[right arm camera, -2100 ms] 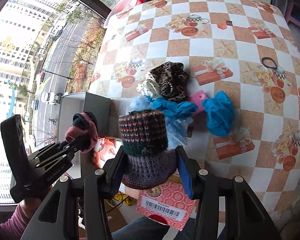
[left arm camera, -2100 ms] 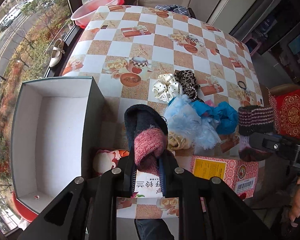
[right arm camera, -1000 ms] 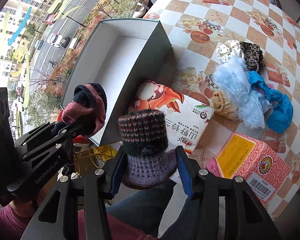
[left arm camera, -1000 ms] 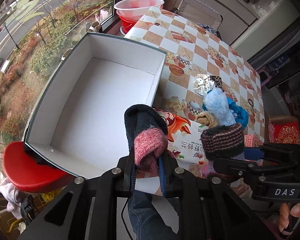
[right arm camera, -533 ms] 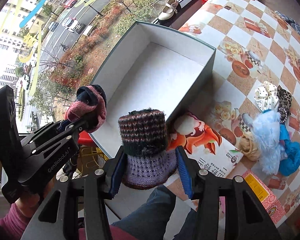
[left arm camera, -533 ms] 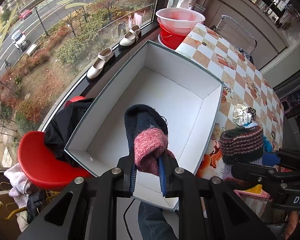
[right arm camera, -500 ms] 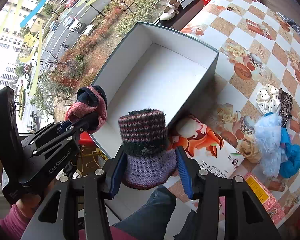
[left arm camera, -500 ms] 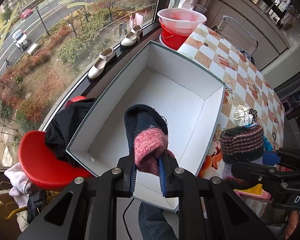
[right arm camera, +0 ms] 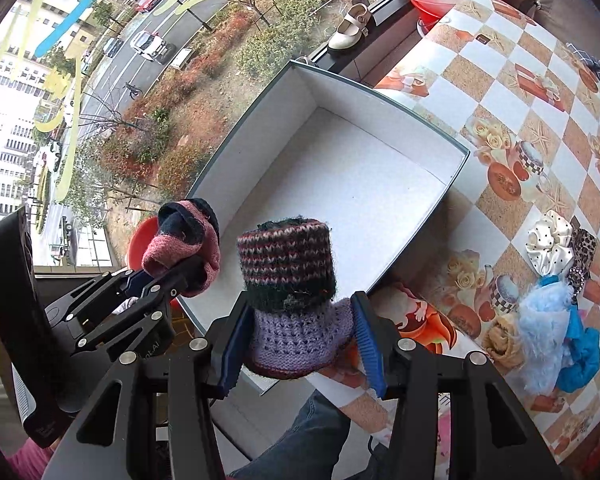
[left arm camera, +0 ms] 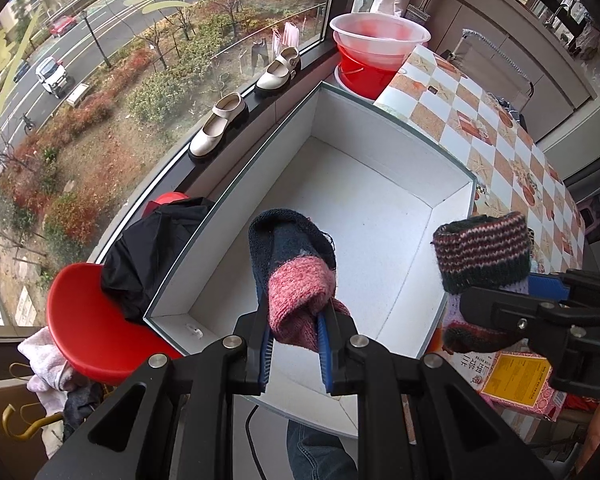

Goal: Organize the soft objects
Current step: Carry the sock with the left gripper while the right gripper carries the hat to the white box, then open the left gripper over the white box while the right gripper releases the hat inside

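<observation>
My left gripper (left arm camera: 294, 354) is shut on a navy and pink knitted sock (left arm camera: 294, 272) and holds it above the near end of an open white box (left arm camera: 364, 216). My right gripper (right arm camera: 300, 352) is shut on a striped dark and purple knitted piece (right arm camera: 288, 280), beside the box's near right corner (right arm camera: 340, 184). Each gripper shows in the other's view: the right one at the right of the left wrist view (left arm camera: 536, 304), the left one at the left of the right wrist view (right arm camera: 168, 276). The box holds nothing.
A pile of soft items lies on the checkered table (right arm camera: 512, 92): blue fluffy fabric (right arm camera: 540, 328), white and leopard scrunchies (right arm camera: 556, 244). A printed bag (right arm camera: 424, 320) lies by the box. A red stool with black cloth (left arm camera: 100, 304), shoes on the sill (left arm camera: 220, 128) and a red basin (left arm camera: 376, 52) are nearby.
Both grippers have moved left from the pile of soft items to the open box, each still holding its knitted piece. The box has come to the middle of both views.
</observation>
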A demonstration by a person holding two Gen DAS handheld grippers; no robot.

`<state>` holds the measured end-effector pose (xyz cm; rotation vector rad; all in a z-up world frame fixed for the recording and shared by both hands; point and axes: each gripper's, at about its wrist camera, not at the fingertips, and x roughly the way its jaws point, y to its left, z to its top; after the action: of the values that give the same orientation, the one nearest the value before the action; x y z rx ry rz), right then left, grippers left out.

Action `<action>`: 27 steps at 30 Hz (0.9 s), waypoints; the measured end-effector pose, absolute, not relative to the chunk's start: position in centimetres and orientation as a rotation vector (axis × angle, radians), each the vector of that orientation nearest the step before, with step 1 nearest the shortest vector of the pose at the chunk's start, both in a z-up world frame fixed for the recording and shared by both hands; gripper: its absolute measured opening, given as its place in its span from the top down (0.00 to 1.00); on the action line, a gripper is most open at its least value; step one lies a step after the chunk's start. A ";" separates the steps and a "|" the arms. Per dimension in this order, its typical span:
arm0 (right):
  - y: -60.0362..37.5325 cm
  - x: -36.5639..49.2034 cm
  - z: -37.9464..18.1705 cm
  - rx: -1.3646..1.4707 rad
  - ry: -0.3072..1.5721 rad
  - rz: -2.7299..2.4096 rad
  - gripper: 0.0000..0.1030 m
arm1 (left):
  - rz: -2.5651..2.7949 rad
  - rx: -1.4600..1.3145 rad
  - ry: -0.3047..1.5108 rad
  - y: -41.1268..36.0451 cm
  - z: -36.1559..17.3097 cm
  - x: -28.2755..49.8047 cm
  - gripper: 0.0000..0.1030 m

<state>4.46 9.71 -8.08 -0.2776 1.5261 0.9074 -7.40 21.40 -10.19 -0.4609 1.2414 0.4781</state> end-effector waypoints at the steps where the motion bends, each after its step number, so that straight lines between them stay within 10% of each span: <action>1: 9.8 4.6 -8.1 -0.278 1.526 0.906 0.51 | 0.478 -0.460 1.243 21.4 -10.2 -7.3 0.80; 27: 11.8 5.1 -9.7 -0.319 1.516 0.897 0.51 | 0.498 -0.462 1.292 21.9 -11.8 -6.4 0.78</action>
<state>5.08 11.82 -9.71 -0.3189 1.5162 0.8971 -6.37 21.95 -11.84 -0.4616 1.2915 0.4981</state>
